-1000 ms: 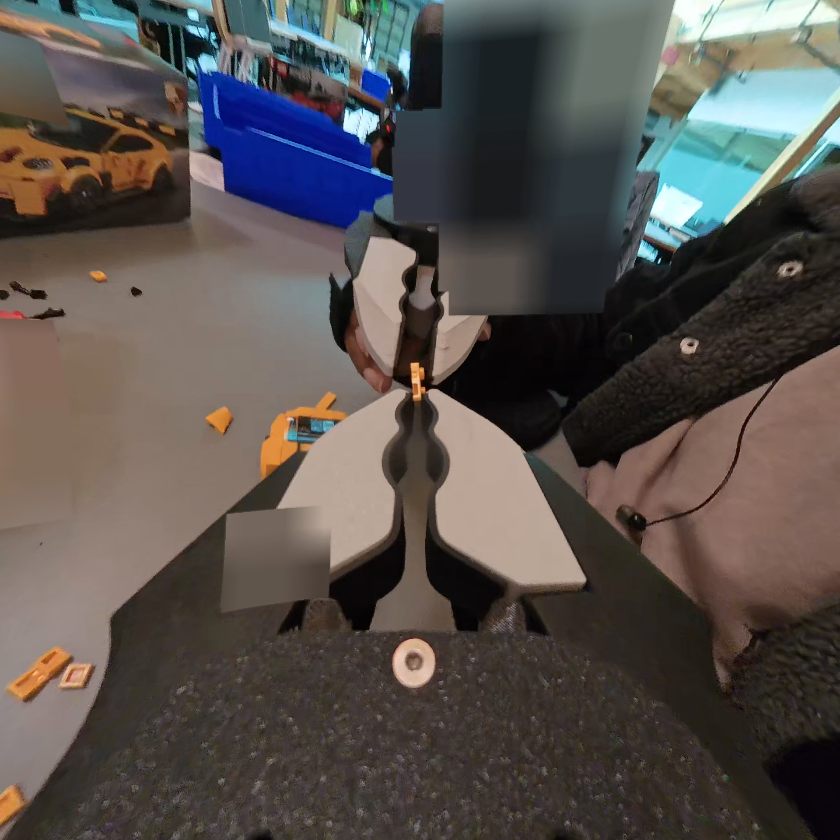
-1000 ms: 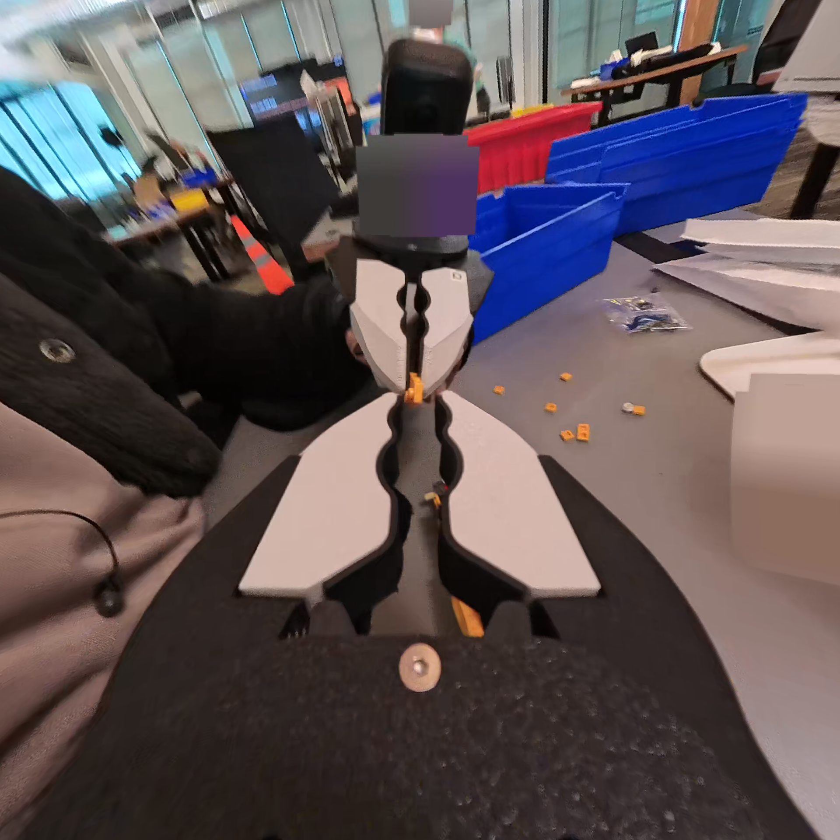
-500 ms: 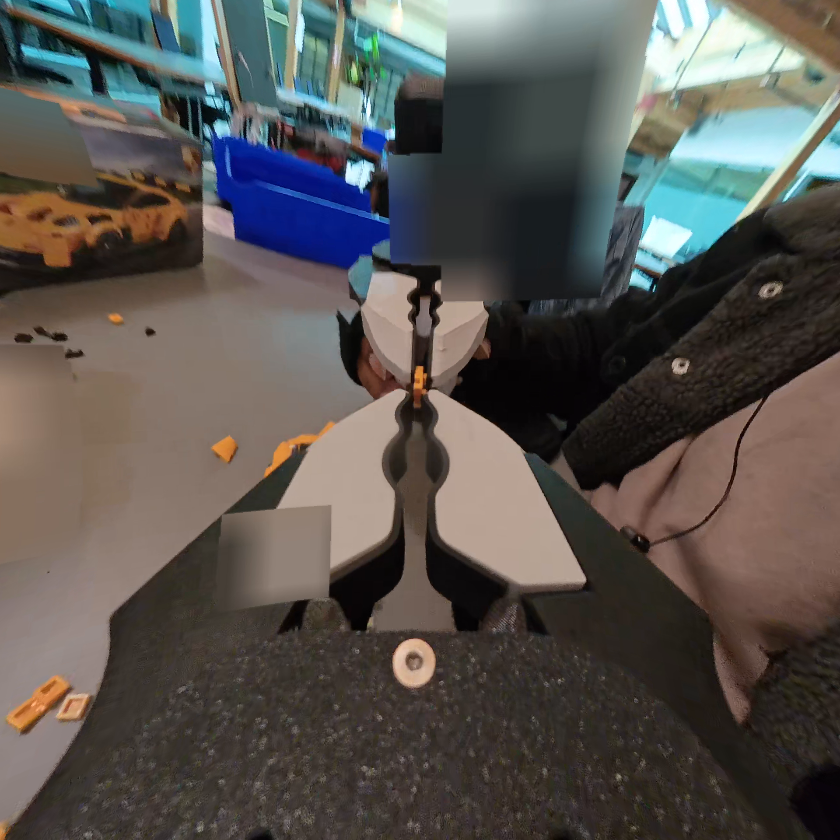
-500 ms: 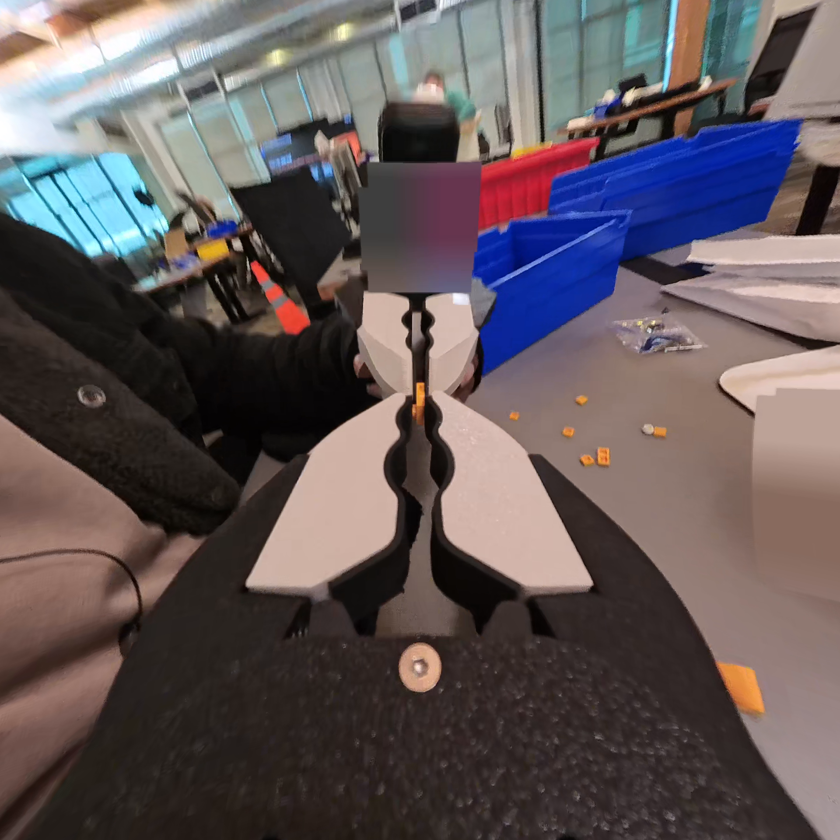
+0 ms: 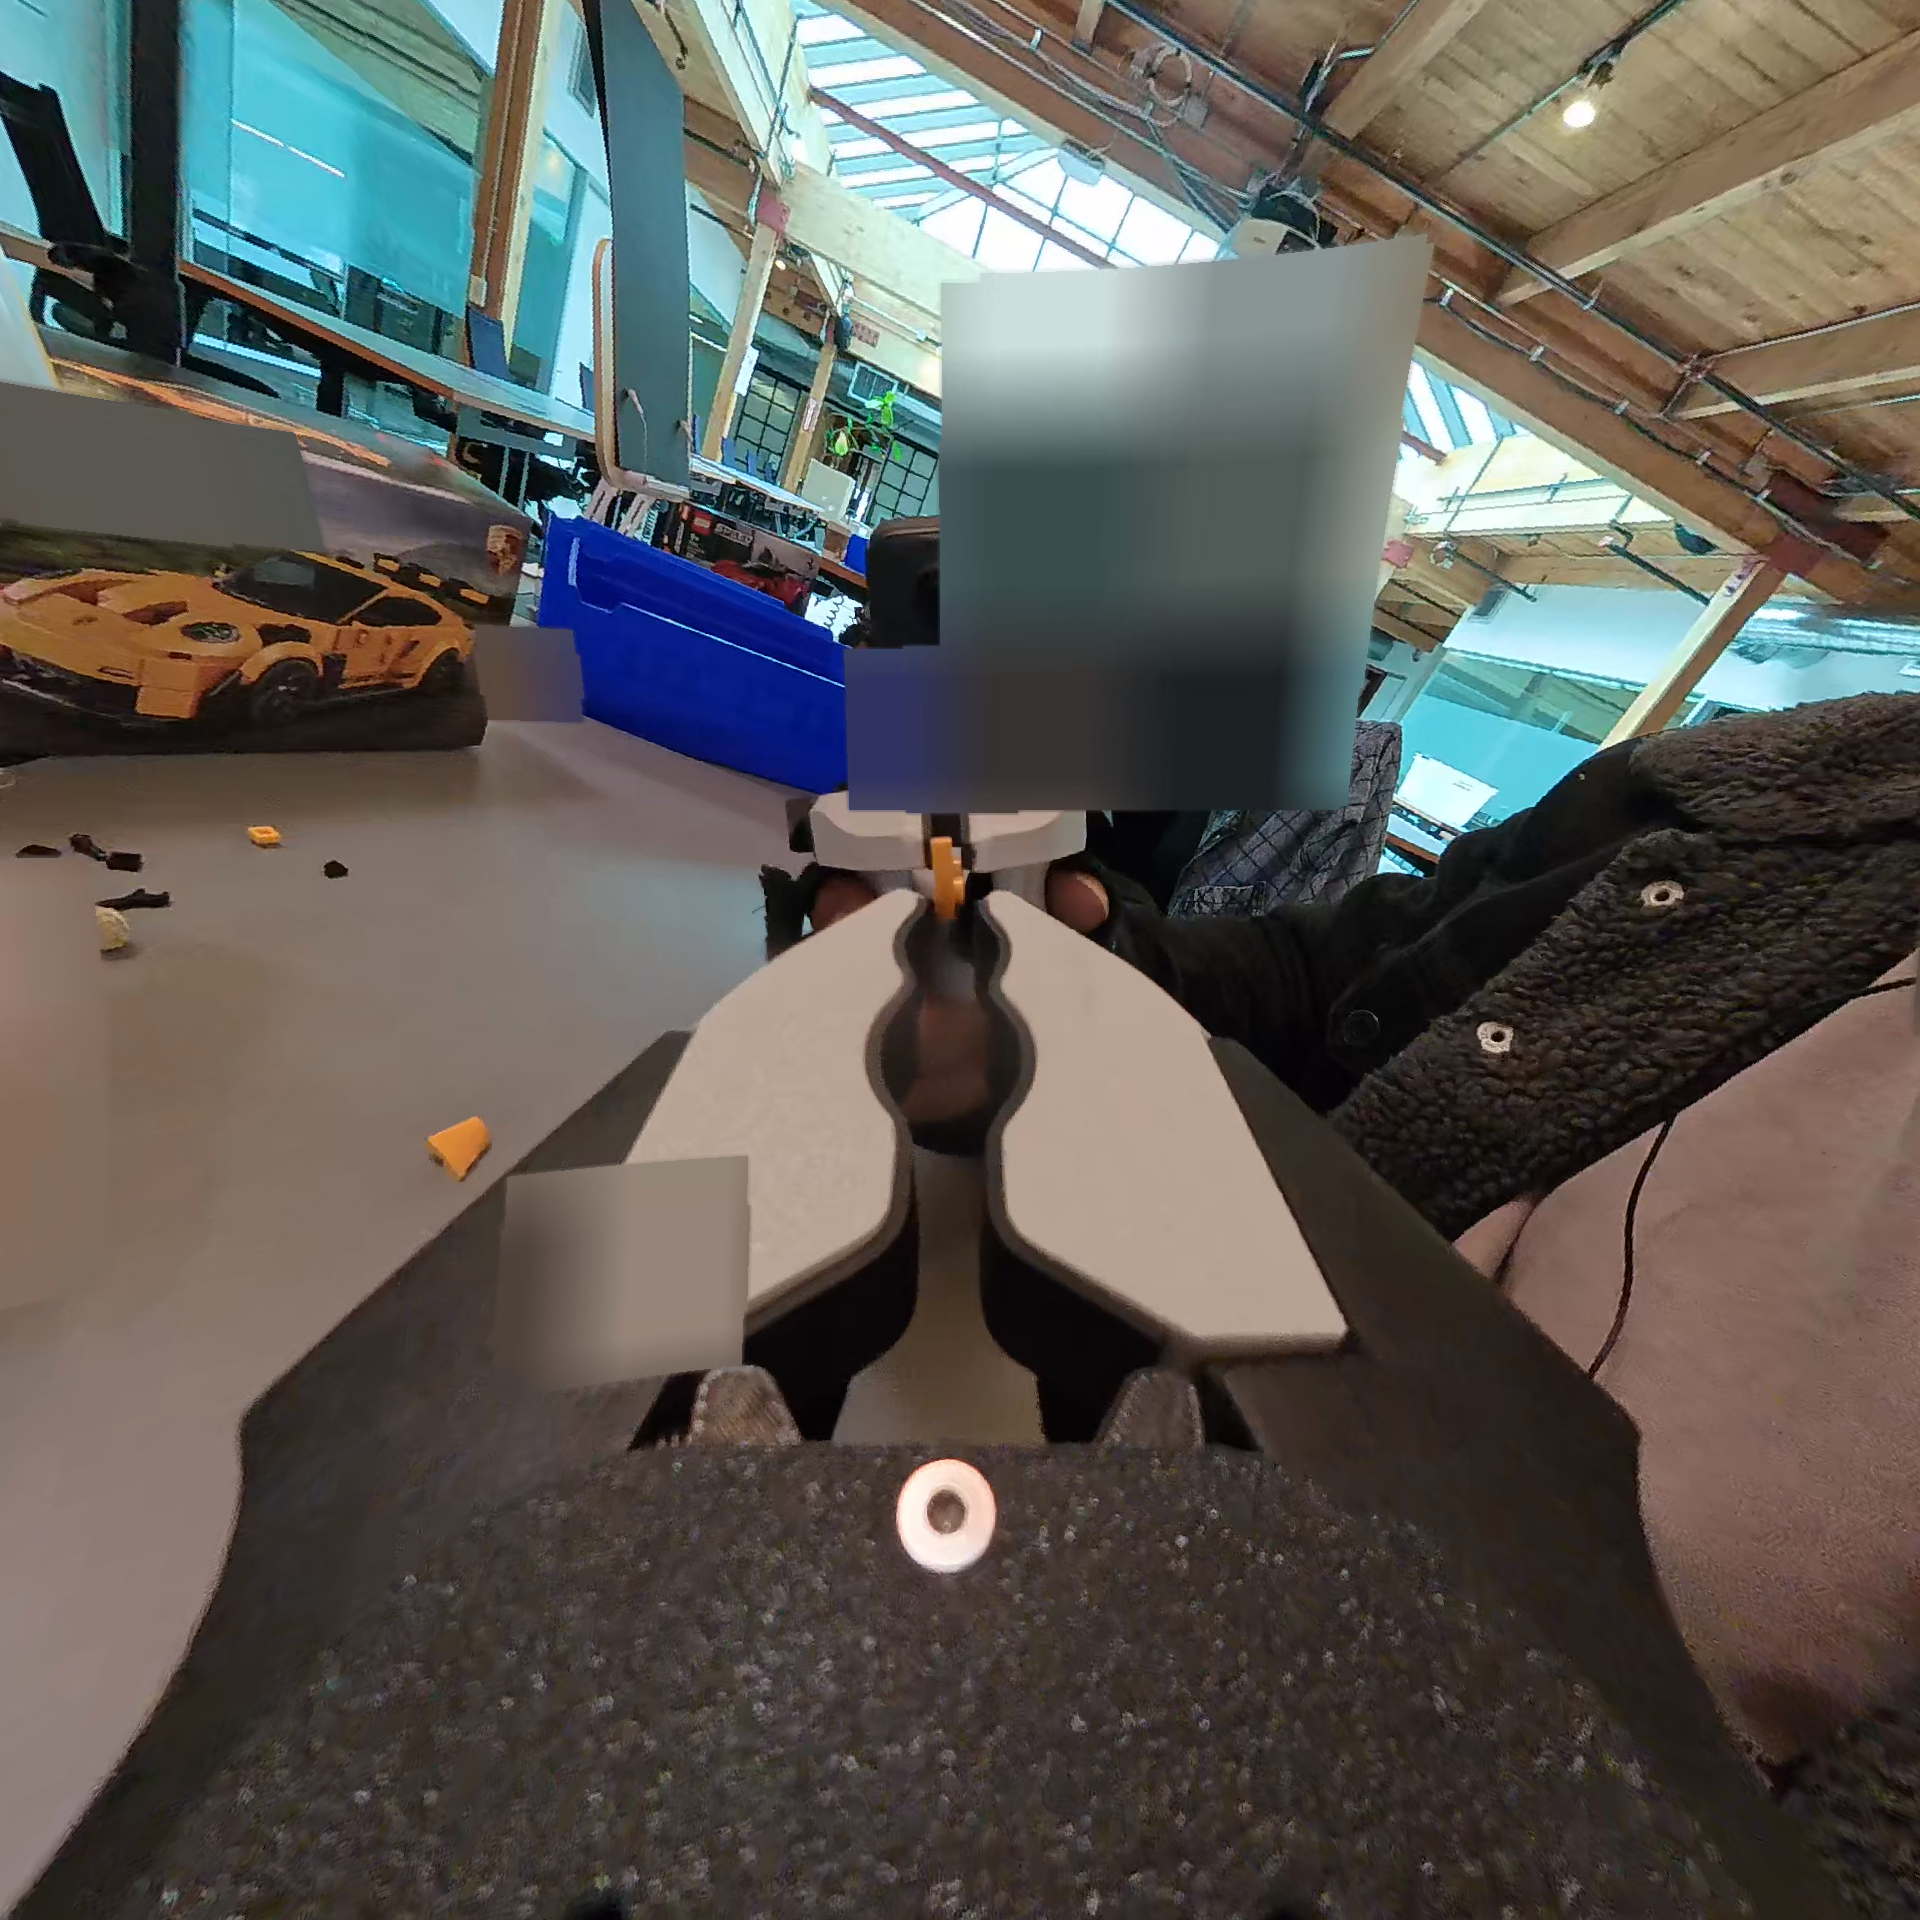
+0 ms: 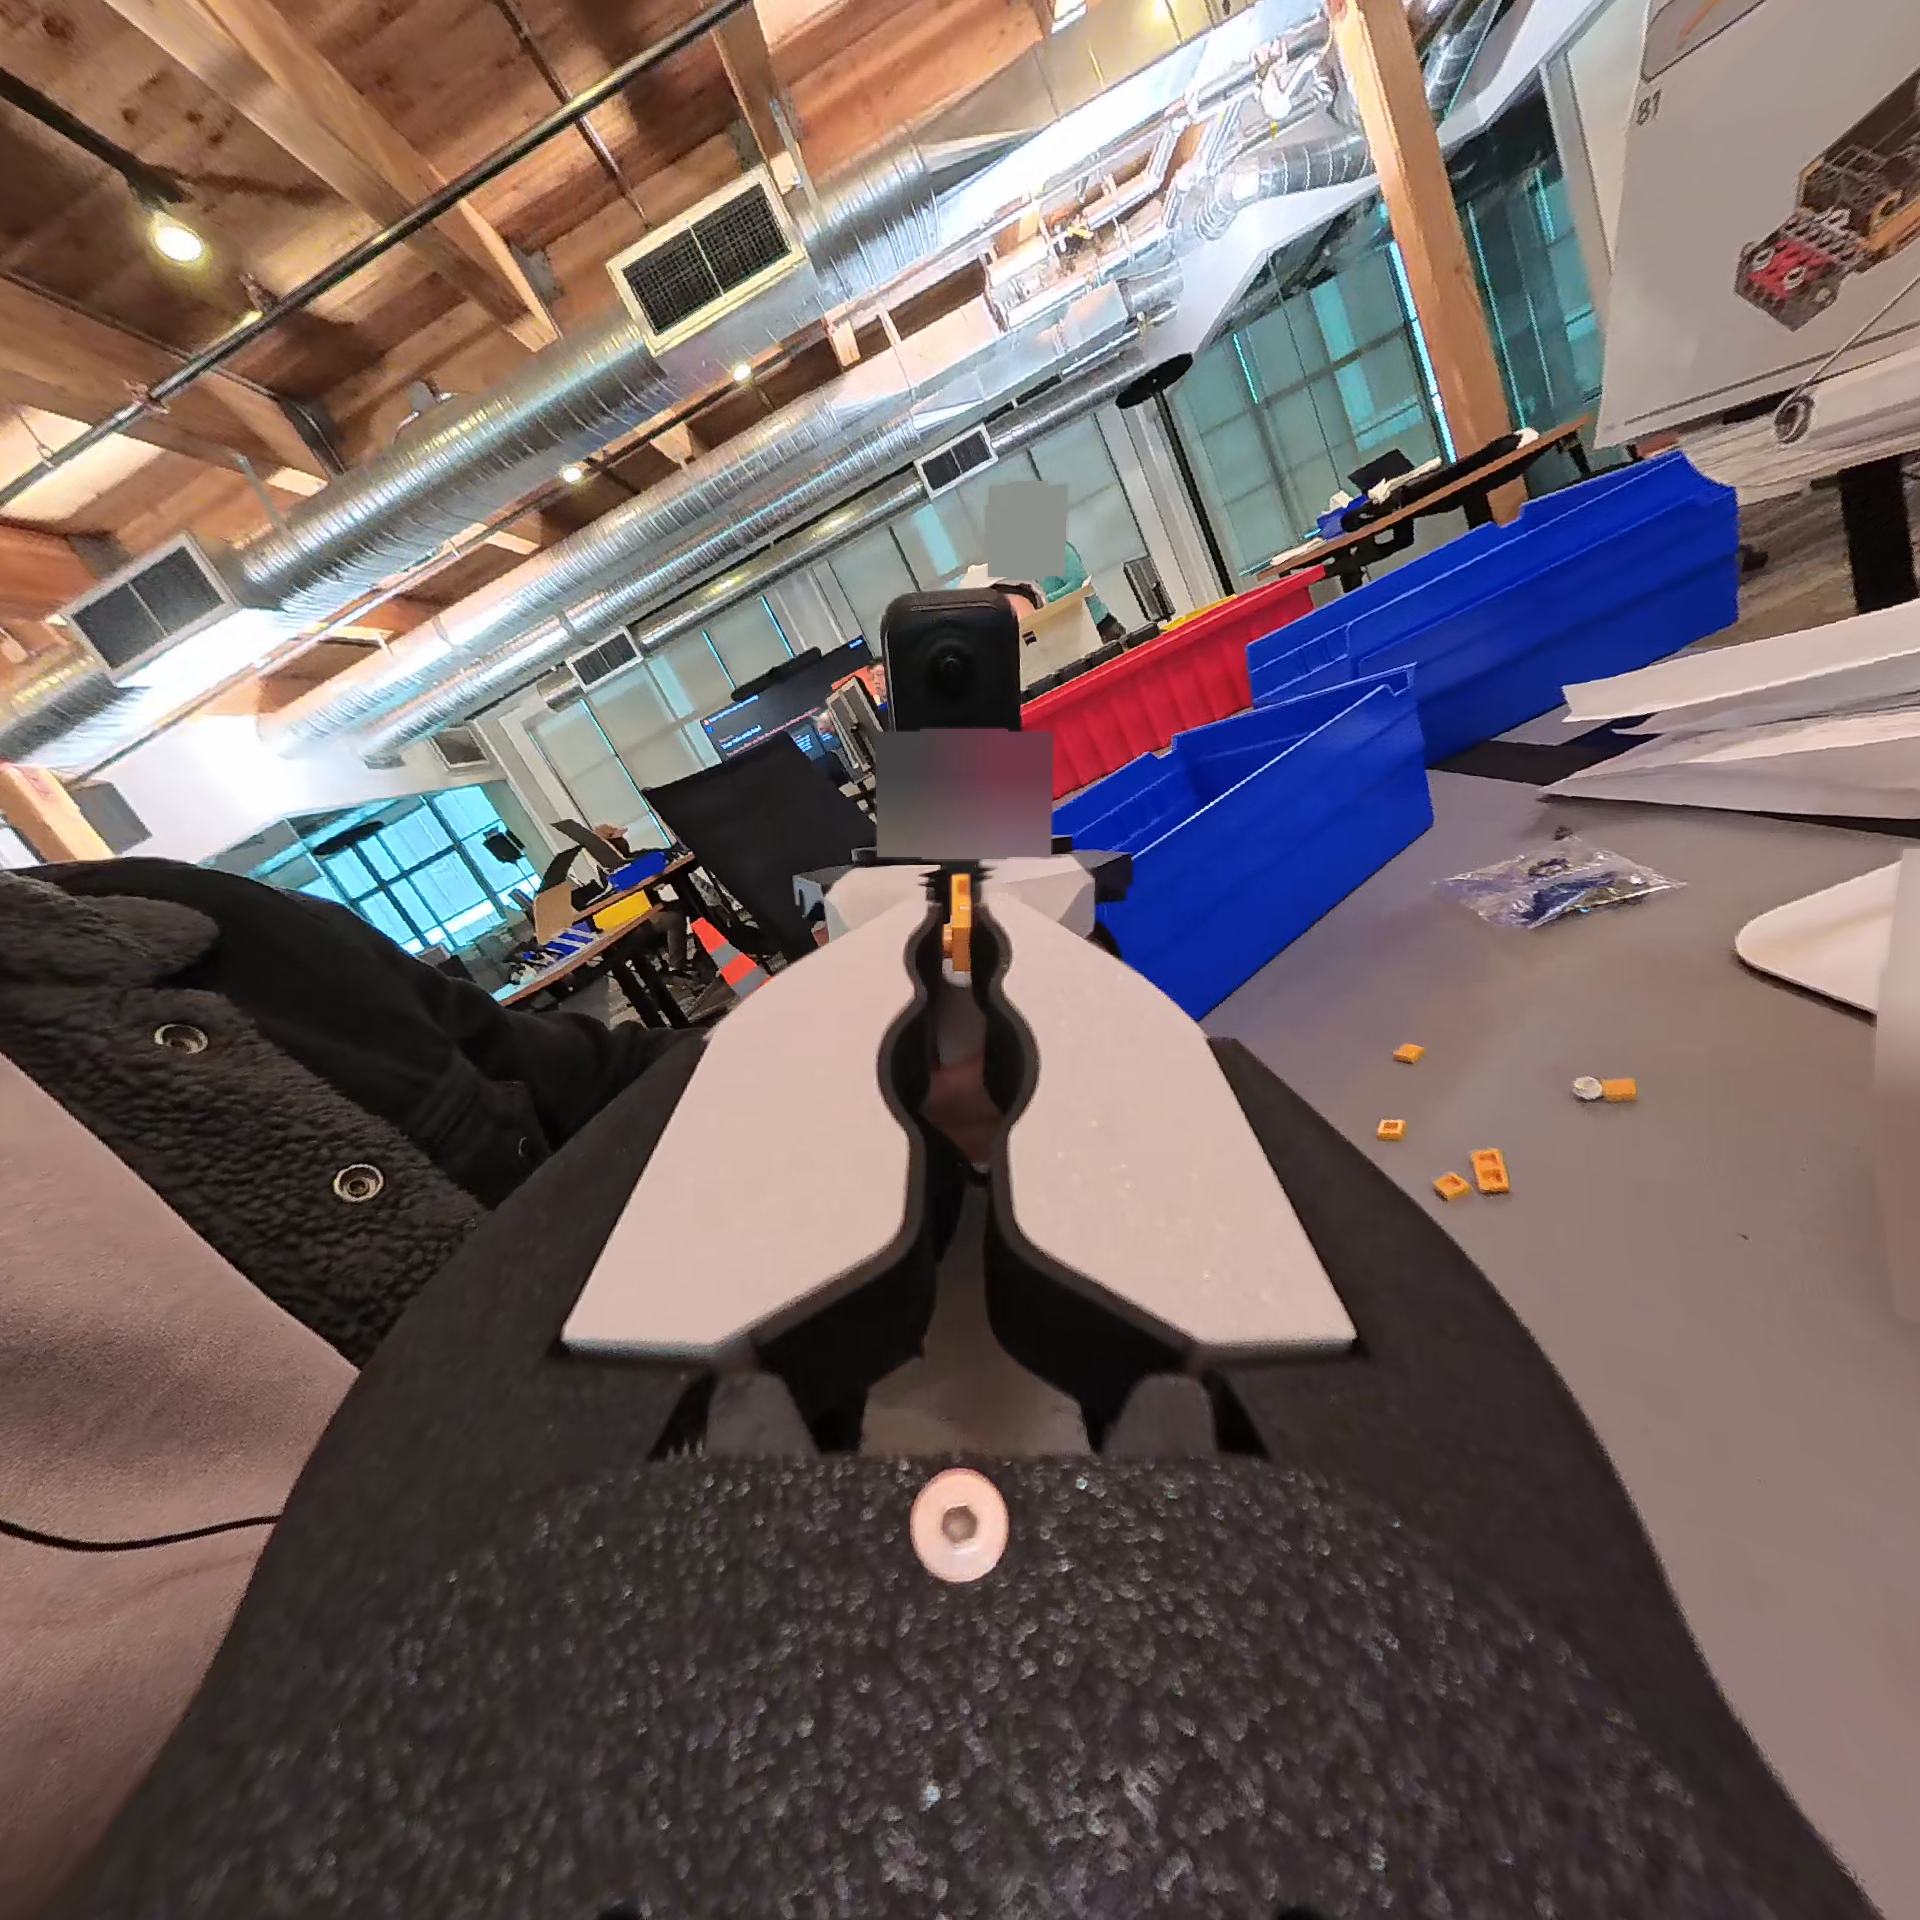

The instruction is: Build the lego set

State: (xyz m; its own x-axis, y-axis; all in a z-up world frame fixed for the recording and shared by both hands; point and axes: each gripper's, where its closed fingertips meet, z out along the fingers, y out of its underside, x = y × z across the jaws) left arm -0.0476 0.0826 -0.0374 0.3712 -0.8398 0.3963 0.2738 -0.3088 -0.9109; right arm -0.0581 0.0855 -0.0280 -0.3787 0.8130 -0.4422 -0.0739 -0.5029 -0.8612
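A large open workshop lies under a ceiling of wooden beams (image 5: 1621, 156) with skylights (image 5: 1039, 197) and hanging bulbs. Silver ventilation ducts (image 6: 644, 416) run beneath the planks beside white vent grilles (image 6: 707, 260). Tall glazed walls (image 6: 1340, 343) let in bluish daylight. Desks (image 6: 1423, 499) and a black chair (image 6: 758, 821) stand beyond the grey worktop (image 5: 468, 987).

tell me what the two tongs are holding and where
Both tongs, left and right, pinch one small orange plastic brick piece between them, each gripping an opposite end at its fingertips.
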